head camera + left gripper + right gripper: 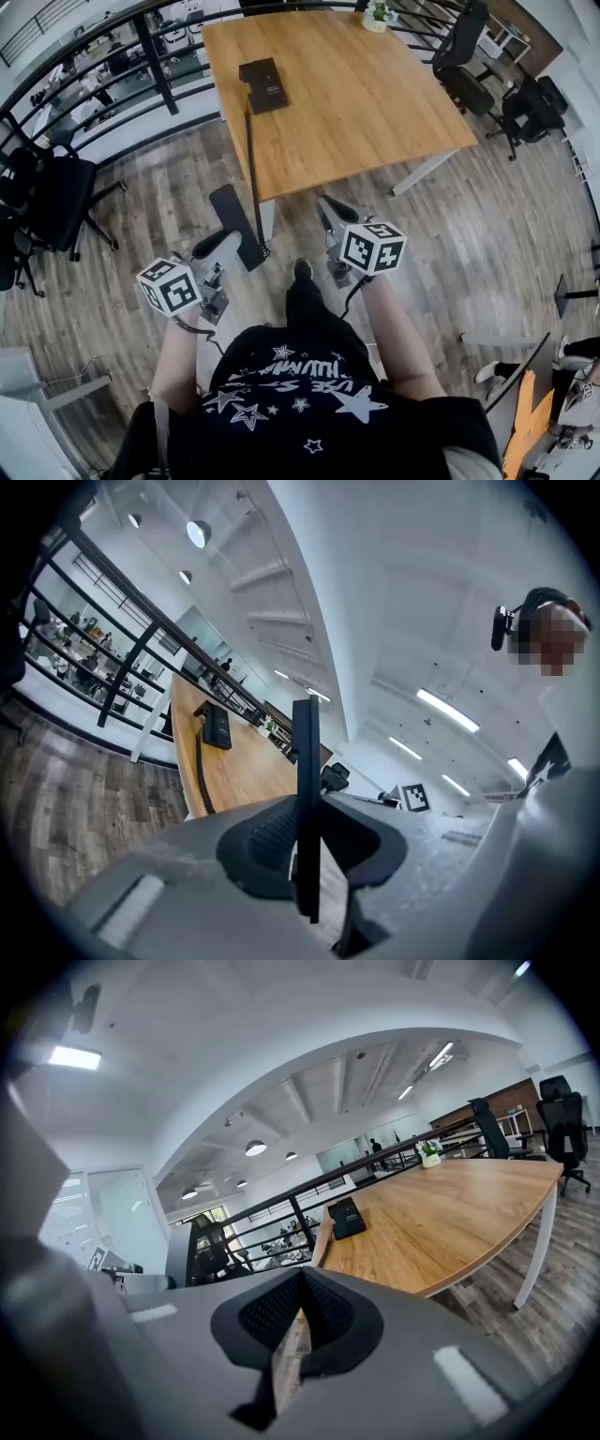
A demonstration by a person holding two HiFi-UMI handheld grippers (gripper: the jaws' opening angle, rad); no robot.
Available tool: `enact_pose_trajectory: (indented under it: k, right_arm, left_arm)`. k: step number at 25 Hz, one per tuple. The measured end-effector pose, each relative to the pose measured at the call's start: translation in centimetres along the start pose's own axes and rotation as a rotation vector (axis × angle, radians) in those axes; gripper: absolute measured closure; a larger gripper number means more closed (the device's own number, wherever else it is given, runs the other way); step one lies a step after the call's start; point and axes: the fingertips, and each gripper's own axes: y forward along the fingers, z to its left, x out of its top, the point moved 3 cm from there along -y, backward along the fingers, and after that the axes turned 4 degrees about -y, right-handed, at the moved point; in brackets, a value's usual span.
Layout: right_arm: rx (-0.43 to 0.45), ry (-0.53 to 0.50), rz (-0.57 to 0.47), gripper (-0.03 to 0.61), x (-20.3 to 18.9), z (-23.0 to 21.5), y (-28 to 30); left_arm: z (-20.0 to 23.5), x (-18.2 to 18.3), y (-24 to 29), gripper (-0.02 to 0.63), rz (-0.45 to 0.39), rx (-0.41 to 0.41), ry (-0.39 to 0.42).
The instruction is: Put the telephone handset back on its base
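The black telephone base (264, 84) lies on the far left part of the wooden table (375, 94); it also shows in the left gripper view (217, 727) and the right gripper view (347, 1217). Its coiled cord (251, 159) runs off the table's near edge down to the flat black handset (234, 220). My left gripper (225, 242) is shut on the handset, which stands edge-on between the jaws (306, 808), off the table and over the floor. My right gripper (330, 208) hangs beside it, shut with nothing in it (298, 1312).
A black railing (112, 103) runs behind the table's left side. Office chairs stand at the left (56, 202) and far right (459, 56). A small potted plant (379, 16) sits at the table's far edge. The person's shoe (302, 270) is on the wooden floor below.
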Motion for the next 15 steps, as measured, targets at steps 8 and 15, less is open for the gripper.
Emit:
enact_pose_trajectory:
  k: [8,15]
  right_arm:
    - [0.074,0.033,0.0,0.58,5.2,-5.6,7.3]
    - [0.141,0.029,0.045,0.58,8.7,-10.2,12.3]
  left_arm:
    - [2.7,3.9,5.1,0.535,-0.022,0.07,-0.018]
    - [4.3,7.5,11.3,0.535,-0.029,0.097,-0.018]
